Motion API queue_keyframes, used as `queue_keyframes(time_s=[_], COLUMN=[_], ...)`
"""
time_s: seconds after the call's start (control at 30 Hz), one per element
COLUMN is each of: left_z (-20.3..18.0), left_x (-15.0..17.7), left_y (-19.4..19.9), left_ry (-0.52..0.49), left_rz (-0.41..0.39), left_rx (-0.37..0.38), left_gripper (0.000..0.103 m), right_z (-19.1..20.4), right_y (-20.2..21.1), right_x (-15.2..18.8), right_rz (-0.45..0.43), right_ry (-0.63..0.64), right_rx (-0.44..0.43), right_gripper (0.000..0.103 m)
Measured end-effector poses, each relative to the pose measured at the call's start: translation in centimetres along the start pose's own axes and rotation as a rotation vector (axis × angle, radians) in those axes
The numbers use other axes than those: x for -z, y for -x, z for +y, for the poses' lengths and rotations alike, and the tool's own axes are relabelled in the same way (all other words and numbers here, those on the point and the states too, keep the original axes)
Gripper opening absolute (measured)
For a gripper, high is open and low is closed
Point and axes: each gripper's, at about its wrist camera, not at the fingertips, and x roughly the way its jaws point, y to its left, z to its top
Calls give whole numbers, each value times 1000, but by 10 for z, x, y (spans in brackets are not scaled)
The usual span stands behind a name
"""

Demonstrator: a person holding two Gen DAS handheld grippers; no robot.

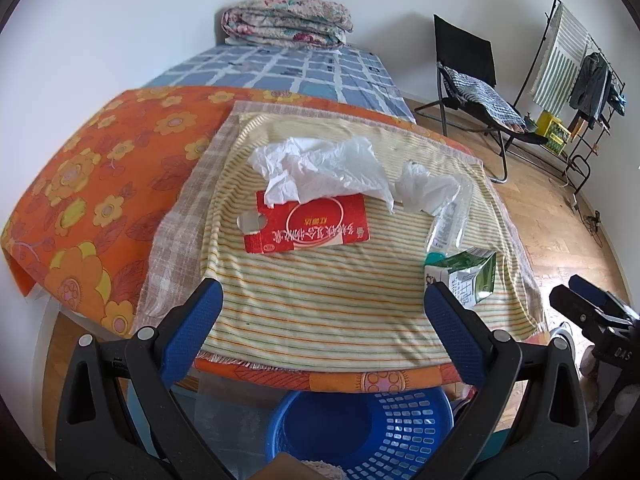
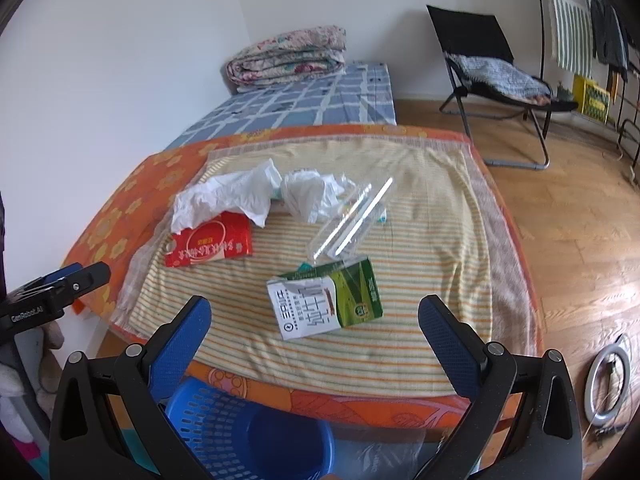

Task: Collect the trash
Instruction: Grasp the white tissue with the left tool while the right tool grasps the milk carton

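Trash lies on a striped cloth (image 1: 320, 300) (image 2: 420, 208) over the table. There is a flattened red carton (image 1: 308, 224) (image 2: 212, 246), a crumpled white bag (image 1: 320, 168) (image 2: 228, 196), a second white wad (image 1: 424, 188) (image 2: 308, 192), a clear plastic bottle (image 1: 448, 220) (image 2: 348, 220) and a green-and-white milk carton (image 1: 468, 276) (image 2: 326, 300). A blue plastic basket (image 1: 360, 428) (image 2: 248, 436) stands below the table's near edge. My left gripper (image 1: 322, 320) and right gripper (image 2: 314, 332) are both open and empty, hovering at the near edge above the basket.
An orange floral cloth (image 1: 100, 184) covers the table. A bed with a folded quilt (image 1: 286, 22) lies behind. A black folding chair (image 2: 492, 76) and a clothes rack (image 1: 580, 76) stand on the wooden floor at right. A ring light (image 2: 608, 384) lies on the floor.
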Motion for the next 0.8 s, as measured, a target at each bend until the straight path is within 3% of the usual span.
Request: queue_keyframes(time_s=[0.27,0.8], left_z=[18,22], left_x=[-13,-78], left_y=[-15,-49], left_ry=[0,63], left_rz=[35,34], left_rx=[-56,0], left_gripper=[102,102], right_z=[-25,-55], right_y=[-17,-73], right_x=[3,1], right_rz=[62,228], right_ry=[-120,-387], right_rx=[-9,-110], right_gripper=[103,103])
